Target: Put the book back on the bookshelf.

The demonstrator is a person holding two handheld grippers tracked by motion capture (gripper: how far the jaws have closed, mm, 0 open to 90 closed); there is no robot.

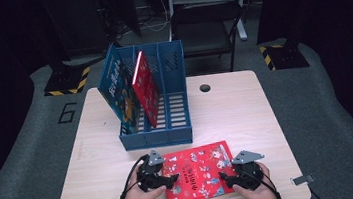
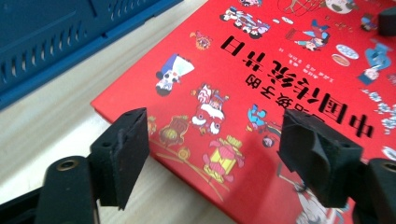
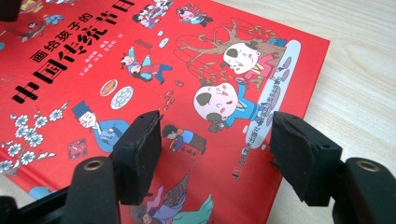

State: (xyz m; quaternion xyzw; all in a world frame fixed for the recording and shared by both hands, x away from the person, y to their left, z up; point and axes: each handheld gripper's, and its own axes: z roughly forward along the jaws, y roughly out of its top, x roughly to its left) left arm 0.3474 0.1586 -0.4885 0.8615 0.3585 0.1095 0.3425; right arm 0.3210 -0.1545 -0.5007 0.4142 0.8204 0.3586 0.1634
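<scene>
Red picture book (image 1: 199, 173) flat on counter (image 1: 246, 111), near edge, in front of blue file rack (image 1: 165, 106). Left tongs (image 1: 172, 179) open over its left edge; right tongs (image 1: 226, 178) open over its right edge, gripping nothing.

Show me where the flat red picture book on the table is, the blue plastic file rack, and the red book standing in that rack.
Flat red picture book (image 1: 200, 172), high view, middle of its cover.
Blue plastic file rack (image 1: 157, 138), high view, its front wall.
Upright red book in the rack (image 1: 146, 89), high view, middle of its cover.
</scene>
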